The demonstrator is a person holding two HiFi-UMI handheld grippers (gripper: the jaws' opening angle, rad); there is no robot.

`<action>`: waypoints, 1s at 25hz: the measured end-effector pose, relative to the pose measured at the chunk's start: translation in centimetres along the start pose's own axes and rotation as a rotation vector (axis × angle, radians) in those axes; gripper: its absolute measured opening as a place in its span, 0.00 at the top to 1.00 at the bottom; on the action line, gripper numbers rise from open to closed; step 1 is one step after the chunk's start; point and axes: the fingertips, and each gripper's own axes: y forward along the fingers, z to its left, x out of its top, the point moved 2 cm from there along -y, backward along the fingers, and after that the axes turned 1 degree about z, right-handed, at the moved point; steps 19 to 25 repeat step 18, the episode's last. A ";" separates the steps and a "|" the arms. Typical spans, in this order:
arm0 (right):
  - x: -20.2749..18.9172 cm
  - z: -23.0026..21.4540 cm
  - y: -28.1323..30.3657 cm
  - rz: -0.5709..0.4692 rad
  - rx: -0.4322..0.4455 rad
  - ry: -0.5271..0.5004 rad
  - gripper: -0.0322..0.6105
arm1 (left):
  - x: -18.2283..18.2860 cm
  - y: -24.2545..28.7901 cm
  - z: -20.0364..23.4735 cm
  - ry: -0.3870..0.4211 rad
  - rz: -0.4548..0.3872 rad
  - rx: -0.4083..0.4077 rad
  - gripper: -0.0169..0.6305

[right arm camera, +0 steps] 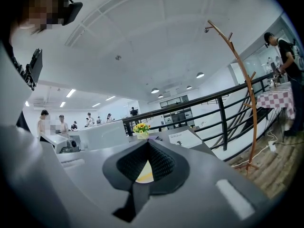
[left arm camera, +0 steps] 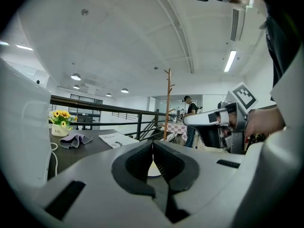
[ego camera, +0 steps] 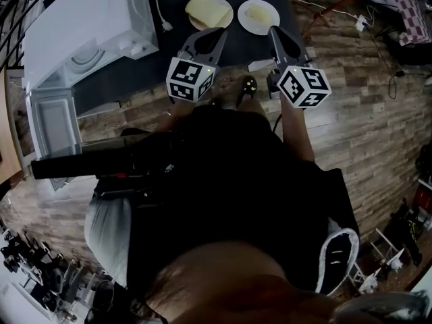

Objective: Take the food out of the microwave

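Left hand-held gripper (ego camera: 217,36) and right hand-held gripper (ego camera: 275,32): jaws closed, nothing held, both aimed across the worktop (ego camera: 135,79). Food (ego camera: 208,9) lies just ahead of the left one and looks already out. Microwave (ego camera: 88,25) is well off to the left with its door (ego camera: 50,123) open, so the left hand is nearer.

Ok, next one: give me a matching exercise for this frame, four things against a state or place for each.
Things:
1. microwave door
2. right gripper
3. plate nearer the microwave
4. sunflower vase

States or places:
A. beside a purple cloth
B. shut, nothing between the jaws
C. swung open
D. carries pale yellow food

Pairs: 1-C, 2-B, 3-D, 4-A.
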 end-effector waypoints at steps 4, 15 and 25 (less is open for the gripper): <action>-0.1 0.1 -0.5 0.001 -0.007 -0.004 0.95 | 0.5 -0.4 0.7 0.000 -0.011 0.027 0.96; -0.1 0.1 -1.1 -0.008 -0.011 0.000 0.95 | 0.1 -0.7 0.5 -0.007 -0.001 0.025 0.96; -0.3 0.2 -1.1 -0.008 -0.008 0.002 0.95 | 0.1 -0.6 0.4 -0.008 0.001 0.007 0.96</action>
